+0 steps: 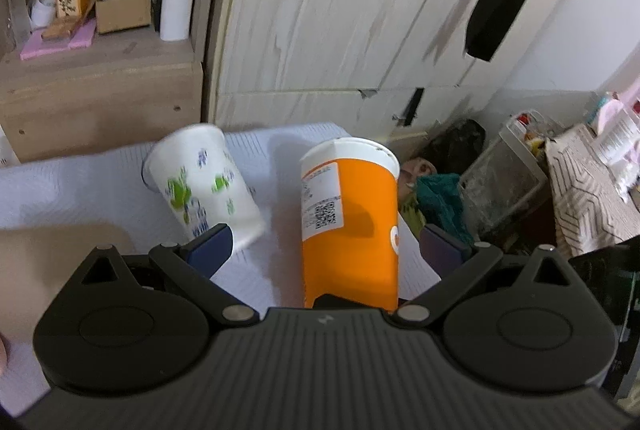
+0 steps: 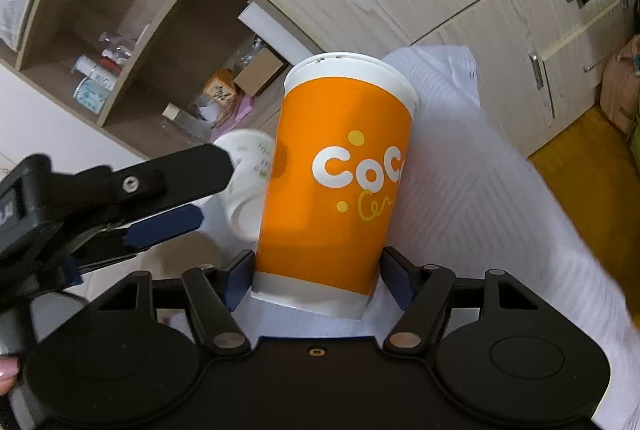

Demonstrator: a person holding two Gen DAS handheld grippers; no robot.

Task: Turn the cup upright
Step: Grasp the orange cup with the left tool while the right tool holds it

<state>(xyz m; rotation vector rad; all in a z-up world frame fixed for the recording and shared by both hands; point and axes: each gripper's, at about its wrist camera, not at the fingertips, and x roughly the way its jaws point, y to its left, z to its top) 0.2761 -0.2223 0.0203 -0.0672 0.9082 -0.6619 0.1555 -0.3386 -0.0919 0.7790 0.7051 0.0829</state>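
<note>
Right gripper clamped the orange cup at its base, mouth toward frame top; left gripper gaped.

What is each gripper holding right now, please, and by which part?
The right gripper clamps the orange cup at its white base band. The left gripper is open, holding nothing.

A tall orange paper cup is standing upright on a white textured cloth, sitting between the right gripper fingers. A white printed paper cup is tilting just left of it, with the left gripper reaching in between them.
</note>
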